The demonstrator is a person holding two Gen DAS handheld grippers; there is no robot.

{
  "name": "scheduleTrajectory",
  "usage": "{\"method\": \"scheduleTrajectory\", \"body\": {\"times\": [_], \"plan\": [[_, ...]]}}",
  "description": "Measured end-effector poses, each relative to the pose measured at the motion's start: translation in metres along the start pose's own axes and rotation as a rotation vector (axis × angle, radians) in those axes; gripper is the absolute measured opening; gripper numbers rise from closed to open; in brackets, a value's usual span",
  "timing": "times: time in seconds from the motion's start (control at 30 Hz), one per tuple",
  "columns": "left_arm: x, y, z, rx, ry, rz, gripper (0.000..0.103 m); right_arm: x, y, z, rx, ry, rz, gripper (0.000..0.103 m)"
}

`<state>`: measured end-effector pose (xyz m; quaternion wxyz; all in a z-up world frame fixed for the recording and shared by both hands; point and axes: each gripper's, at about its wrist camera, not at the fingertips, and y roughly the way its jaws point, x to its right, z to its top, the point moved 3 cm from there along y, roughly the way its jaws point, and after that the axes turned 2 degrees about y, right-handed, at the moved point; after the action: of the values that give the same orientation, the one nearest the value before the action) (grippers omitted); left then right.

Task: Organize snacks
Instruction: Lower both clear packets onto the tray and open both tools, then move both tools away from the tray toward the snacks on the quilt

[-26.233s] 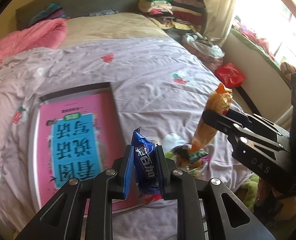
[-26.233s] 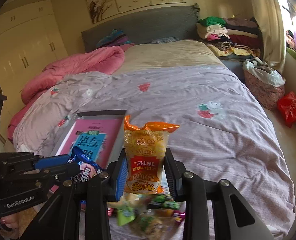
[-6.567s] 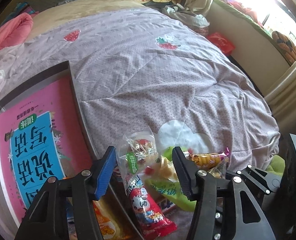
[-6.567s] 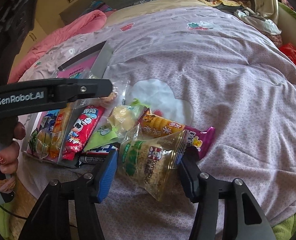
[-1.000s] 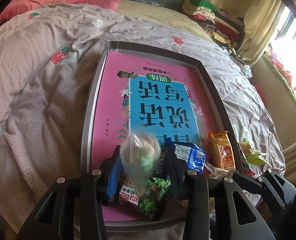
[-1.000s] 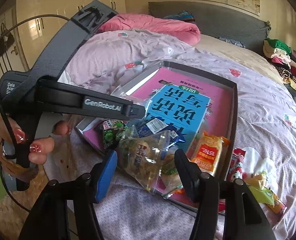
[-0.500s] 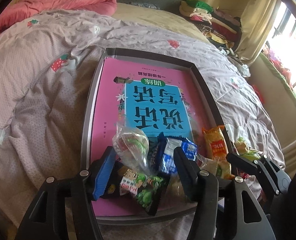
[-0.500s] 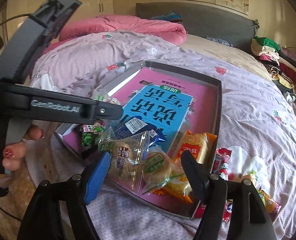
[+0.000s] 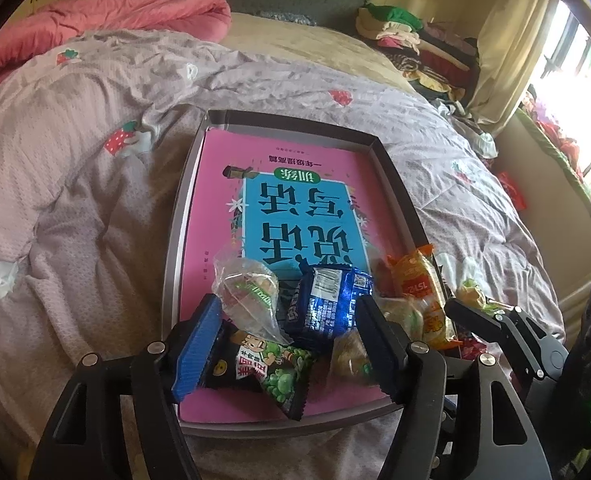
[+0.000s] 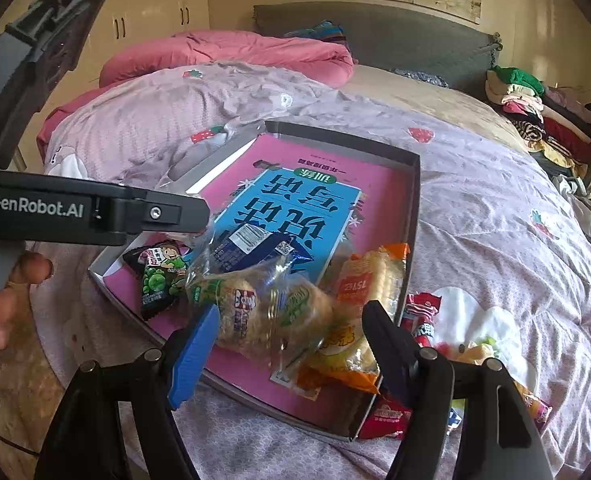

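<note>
Two grippers hover with fingers spread apart, gripping nothing: left gripper (image 9: 285, 346) over the green pea packet (image 9: 269, 372) and blue packet (image 9: 327, 306) in the tray (image 9: 177, 216), right gripper (image 10: 285, 346) over the clear cracker bag (image 10: 263, 308) there.

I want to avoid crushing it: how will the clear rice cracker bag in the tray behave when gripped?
The clear rice cracker bag looks puffy and crinkled, so probably floppy and light. Its glossy film may slip. The crackers inside seem brittle, so a hard squeeze could break them.

"GenRobot.AI" on left hand-held gripper (image 10: 291, 360), "151" on orange packet (image 10: 365, 280)
</note>
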<state>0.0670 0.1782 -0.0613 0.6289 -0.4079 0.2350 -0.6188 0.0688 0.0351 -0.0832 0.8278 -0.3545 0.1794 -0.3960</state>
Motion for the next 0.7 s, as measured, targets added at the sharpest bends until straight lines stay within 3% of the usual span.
{"method": "scheduleTrajectory", "body": {"times": [0.7], "plan": [[0.006,-0.015,0.003,0.03,-0.012,0.017,0.076,0.017,-0.023,0.003,0.049,0.064,0.001,0.076]]}}
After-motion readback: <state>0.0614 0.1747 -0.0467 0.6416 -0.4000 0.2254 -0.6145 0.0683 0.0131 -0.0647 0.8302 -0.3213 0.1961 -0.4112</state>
